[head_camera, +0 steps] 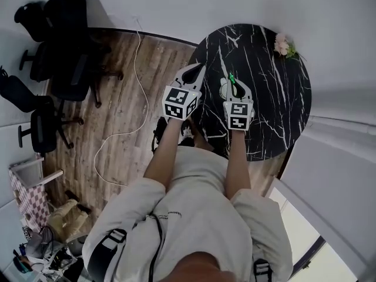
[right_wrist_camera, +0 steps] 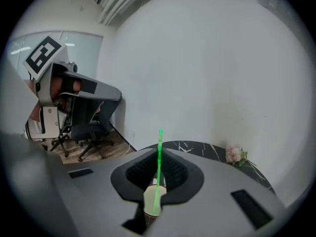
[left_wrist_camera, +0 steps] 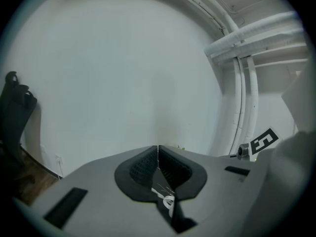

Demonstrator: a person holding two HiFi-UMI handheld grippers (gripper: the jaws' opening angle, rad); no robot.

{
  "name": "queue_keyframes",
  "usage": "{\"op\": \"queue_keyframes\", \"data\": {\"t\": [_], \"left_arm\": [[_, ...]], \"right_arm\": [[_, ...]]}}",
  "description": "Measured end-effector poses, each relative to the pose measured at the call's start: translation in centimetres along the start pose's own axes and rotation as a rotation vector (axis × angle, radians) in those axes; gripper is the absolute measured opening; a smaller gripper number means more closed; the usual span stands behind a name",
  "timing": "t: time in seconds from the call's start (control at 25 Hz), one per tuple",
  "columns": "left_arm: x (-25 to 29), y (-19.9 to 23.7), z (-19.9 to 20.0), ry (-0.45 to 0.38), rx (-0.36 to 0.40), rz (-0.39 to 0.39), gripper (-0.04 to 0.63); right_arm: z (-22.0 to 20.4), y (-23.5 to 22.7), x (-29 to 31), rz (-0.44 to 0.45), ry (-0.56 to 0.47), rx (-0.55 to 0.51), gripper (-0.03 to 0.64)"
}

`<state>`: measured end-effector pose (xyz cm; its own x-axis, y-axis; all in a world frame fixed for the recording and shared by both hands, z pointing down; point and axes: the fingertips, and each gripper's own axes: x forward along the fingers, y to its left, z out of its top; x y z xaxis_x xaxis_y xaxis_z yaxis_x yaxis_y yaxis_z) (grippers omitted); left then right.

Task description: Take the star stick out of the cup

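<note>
Your right gripper (right_wrist_camera: 159, 152) has its jaws pinched nearly shut on the star stick (right_wrist_camera: 160, 138), a thin, glossy, translucent green rod. It stands up past the ribbed black pads (right_wrist_camera: 141, 170), and its lower end points into the cup (right_wrist_camera: 149, 204) just below. Your left gripper (left_wrist_camera: 158, 153) has its jaws closed together on nothing, so the cup is unheld. If the stick drags on the rim, that light, pale, paper-looking cup could tip on the polished black marble desk (right_wrist_camera: 197, 147). The slick rod could also pivot or slip in the pinch.
</note>
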<state>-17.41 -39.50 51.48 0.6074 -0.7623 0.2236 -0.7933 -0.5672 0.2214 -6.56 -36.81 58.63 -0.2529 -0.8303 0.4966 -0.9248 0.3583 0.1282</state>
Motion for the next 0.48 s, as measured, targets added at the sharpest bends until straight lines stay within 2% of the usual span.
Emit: {"op": "queue_keyframes", "data": {"t": [0.48], "left_arm": [[0.3, -7.1, 0.0, -0.023, 0.005, 0.037, 0.023]], "right_arm": [[-2.7, -3.4, -4.7, 0.068, -0.04, 0.045, 0.046]]}}
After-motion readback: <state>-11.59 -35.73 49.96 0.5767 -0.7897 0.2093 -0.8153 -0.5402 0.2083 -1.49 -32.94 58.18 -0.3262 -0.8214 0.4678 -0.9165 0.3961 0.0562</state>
